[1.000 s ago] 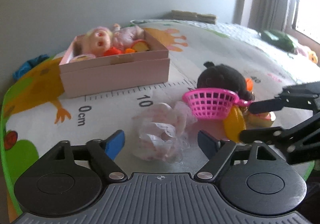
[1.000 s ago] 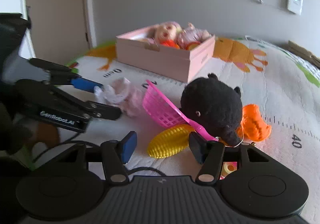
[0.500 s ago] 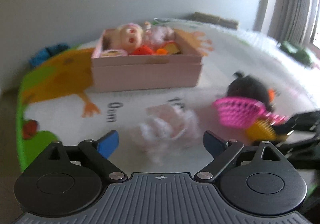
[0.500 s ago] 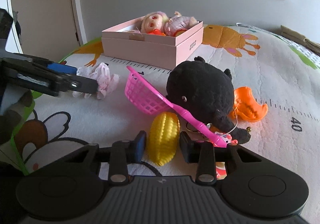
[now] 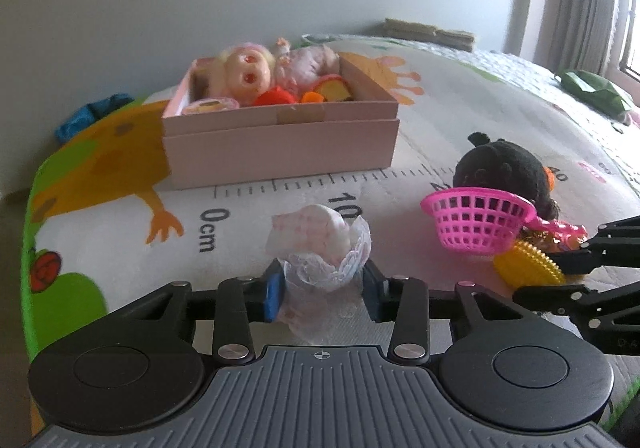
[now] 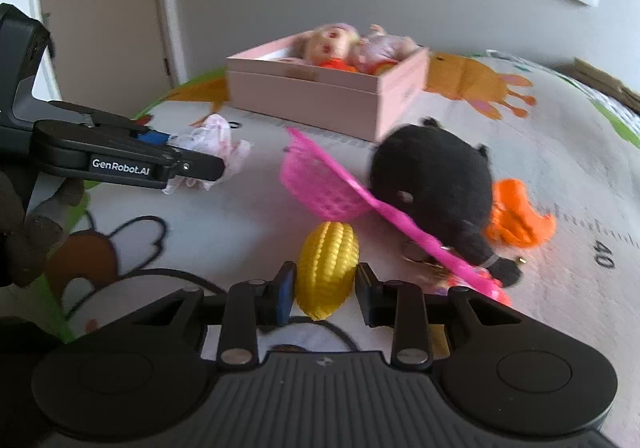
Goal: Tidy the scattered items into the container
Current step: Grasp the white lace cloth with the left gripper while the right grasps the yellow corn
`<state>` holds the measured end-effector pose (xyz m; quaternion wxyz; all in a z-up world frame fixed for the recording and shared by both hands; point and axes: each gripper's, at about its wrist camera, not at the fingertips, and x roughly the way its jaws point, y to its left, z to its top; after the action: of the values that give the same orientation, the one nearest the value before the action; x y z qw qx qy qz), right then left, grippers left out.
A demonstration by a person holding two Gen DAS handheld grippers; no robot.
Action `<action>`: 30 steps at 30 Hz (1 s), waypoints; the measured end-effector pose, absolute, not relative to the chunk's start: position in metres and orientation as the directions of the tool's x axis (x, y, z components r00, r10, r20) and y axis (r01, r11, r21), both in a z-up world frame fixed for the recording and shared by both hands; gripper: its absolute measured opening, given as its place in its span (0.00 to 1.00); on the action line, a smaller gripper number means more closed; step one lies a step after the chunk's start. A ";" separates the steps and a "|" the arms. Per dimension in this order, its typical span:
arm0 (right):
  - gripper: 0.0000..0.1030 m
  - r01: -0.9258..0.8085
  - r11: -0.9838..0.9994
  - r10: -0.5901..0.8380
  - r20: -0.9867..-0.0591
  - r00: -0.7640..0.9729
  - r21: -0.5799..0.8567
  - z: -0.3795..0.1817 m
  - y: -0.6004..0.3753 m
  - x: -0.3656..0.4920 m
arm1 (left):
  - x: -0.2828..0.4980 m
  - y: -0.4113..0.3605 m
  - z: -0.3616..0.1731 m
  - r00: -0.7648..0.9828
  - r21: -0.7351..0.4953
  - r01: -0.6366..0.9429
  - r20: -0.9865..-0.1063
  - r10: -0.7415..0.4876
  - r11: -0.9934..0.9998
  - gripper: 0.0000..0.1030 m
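Gripping from both sides at once, the two tools each have a toy and the pink box (image 5: pixel 280 144) is the landmark for what follows. The left gripper (image 5: pixel 320 292) has its jaws drawn in on a crumpled pink-and-white lace cloth (image 5: pixel 320 248), the blue pads pressing its lower folds; the bundle rises above the fingertips toward the box. The right gripper (image 6: pixel 324 288) is pinched on a yellow toy corn (image 6: pixel 328 268), whose long axis runs straight away from the tool, nearly in line with the fingers, so the pads press its two flanks near the close end.

The box stands ahead of both tools, open-topped, with a doll (image 5: pixel 248 72) and other small toys already filling much of it. From the left gripper it lies almost dead ahead, slightly to the left, its long front wall facing the tool. From the right gripper it lies ahead across the mat (image 6: pixel 240 228), beyond a pink toy basket (image 6: pixel 320 184) and a black plush toy (image 6: pixel 432 172) that sit between the corn and the box corner.

My judgement is that the left hand has the shorter, unobstructed path to the box, while the right must lift the corn clear over the basket and plush. An orange toy (image 6: pixel 516 216) lies beside the plush, on the side away from the box.
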<state>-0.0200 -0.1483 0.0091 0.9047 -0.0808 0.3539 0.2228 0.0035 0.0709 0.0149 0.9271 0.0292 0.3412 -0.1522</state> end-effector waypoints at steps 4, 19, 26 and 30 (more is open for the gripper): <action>0.30 -0.506 0.862 0.365 -0.667 0.649 -0.021 0.015 -0.130 -0.026 | -0.011 0.081 0.020 0.725 -0.067 0.307 -0.629 -0.279 0.949 0.42; 0.30 -0.592 0.802 0.431 -0.604 0.670 -0.085 0.046 -0.082 -0.020 | -0.044 0.116 0.032 0.753 -0.097 0.288 -0.592 -0.288 0.953 0.42; 0.29 -0.611 0.783 0.430 -0.605 0.670 -0.120 0.045 -0.072 -0.011 | -0.042 0.119 0.032 0.754 -0.093 0.283 -0.594 -0.281 0.955 0.42; 0.41 -0.647 0.758 0.467 -0.619 0.632 -0.089 0.039 -0.060 -0.003 | -0.039 0.120 0.028 0.747 -0.095 0.279 -0.604 -0.278 0.956 0.42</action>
<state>-0.0031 -0.0604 0.0394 0.8902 -0.1531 0.2939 0.3126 -0.0393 0.1199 0.0279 0.9346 0.0007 0.3228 -0.1492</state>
